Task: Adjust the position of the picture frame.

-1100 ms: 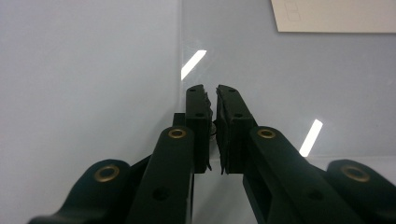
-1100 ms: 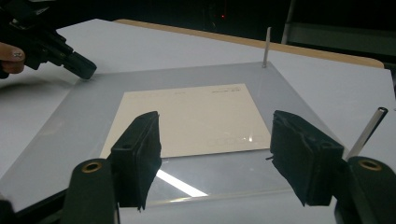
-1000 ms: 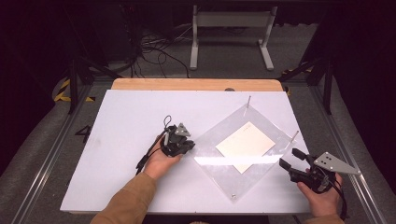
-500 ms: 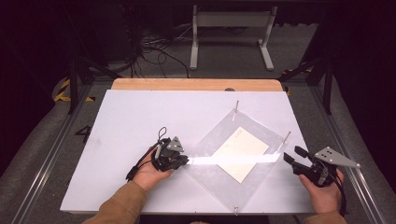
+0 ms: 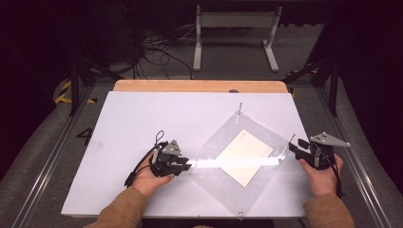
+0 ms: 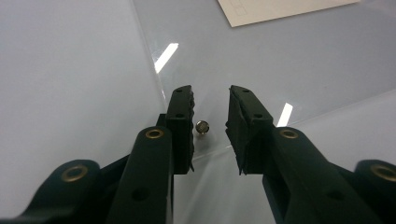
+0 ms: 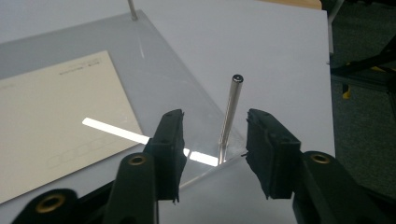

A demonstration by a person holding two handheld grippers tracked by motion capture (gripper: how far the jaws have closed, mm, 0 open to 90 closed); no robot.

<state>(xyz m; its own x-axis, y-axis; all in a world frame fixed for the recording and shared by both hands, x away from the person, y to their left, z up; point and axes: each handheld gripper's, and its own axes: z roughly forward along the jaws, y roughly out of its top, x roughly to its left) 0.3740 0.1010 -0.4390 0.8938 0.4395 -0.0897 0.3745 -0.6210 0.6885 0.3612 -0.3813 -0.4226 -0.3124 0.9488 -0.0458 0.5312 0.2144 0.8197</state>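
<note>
White board covers the table [image 5: 123,123], with dark floor and cables beyond it. On the board lies a clear square sheet [image 5: 223,183], turned like a diamond, with a cream card [image 5: 244,156] under or on its middle; I cannot tell which. A steel pin stands at each corner of the sheet: far pin [image 5: 240,108], right pin [image 5: 291,141], near pin [image 5: 240,214], and a left pin [image 6: 202,127] that I see end-on in the left gripper view.

I judge the work to be about these corner pins, pulling them or seating them, and it looks barely started: all four pins seem to be in place and the sheet lies flat. Both hands are at opposite corners, so the gripping step is what is in hand; everything after it is left.

My left tongs [image 5: 183,161] sit at the sheet's left corner. In the left gripper view [image 6: 211,126] the jaws stand a little apart, having just been opening, with the pin head between them but nearer the left pad; I see a gap on both sides, so nothing is clamped.

My right tongs [image 5: 293,146] are at the right corner. In the right gripper view [image 7: 214,154] the jaws straddle the right pin [image 7: 230,119], which stands upright between them. They have just been closing, yet space shows on either side of the pin, so they do not grip it yet.
</note>
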